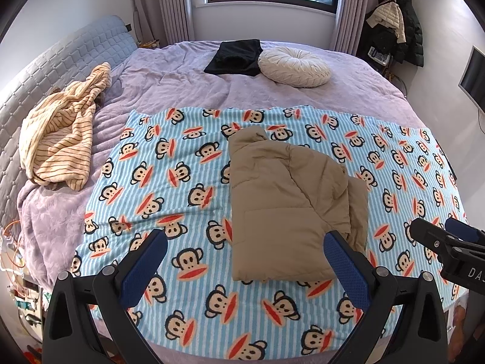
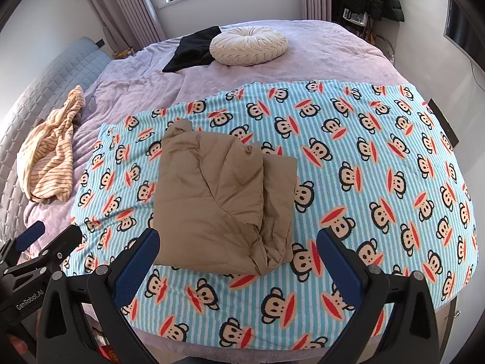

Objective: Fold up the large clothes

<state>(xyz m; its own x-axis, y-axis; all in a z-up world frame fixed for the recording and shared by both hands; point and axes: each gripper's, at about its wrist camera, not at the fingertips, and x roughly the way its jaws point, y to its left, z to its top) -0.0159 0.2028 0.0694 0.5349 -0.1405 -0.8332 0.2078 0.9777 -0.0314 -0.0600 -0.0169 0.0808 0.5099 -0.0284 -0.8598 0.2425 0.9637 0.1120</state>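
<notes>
A tan puffer jacket (image 1: 285,209) (image 2: 218,197) lies folded into a thick rectangle on a blue striped monkey-print blanket (image 1: 182,188) (image 2: 363,166) spread over the bed. My left gripper (image 1: 245,245) hovers open above the blanket, at the jacket's near left corner, holding nothing. My right gripper (image 2: 238,244) is open too, its fingers straddling the jacket's near edge from above. Each gripper shows in the other's view: the right gripper (image 1: 445,236) at the right edge, the left gripper (image 2: 48,239) at the lower left.
A cream striped garment (image 1: 60,133) (image 2: 51,163) lies crumpled at the bed's left by the quilted headboard (image 1: 36,82). A folded black garment (image 1: 236,57) (image 2: 194,48) and a round white cushion (image 1: 294,66) (image 2: 248,45) sit at the far side. Coats (image 1: 394,21) hang in the right corner.
</notes>
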